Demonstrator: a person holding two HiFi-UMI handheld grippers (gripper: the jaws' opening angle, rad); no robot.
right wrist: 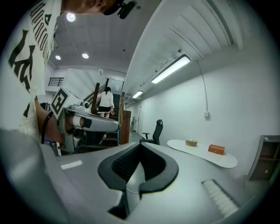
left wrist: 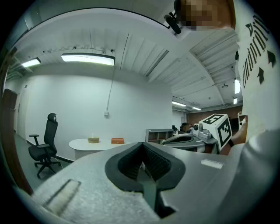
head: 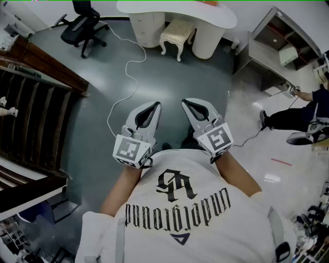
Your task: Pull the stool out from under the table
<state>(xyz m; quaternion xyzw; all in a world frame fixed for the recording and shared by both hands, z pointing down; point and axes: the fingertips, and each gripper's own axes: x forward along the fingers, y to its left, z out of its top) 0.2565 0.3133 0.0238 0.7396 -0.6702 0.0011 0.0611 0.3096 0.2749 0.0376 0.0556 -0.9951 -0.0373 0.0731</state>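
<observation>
Grey floor lies below both tongs. The left gripper point(head: 154, 106) and the right gripper point(head: 187, 104) are held side by side, each clenched with nothing between the jaws. Well beyond them, the cream stool point(head: 177, 32) stands partly tucked under the white table point(head: 154, 7), between its two pedestals. On the tabletop sit a tan bowl point(left wrist: 93, 140) and an orange box point(left wrist: 117, 141); what they hold cannot be made out.
</observation>
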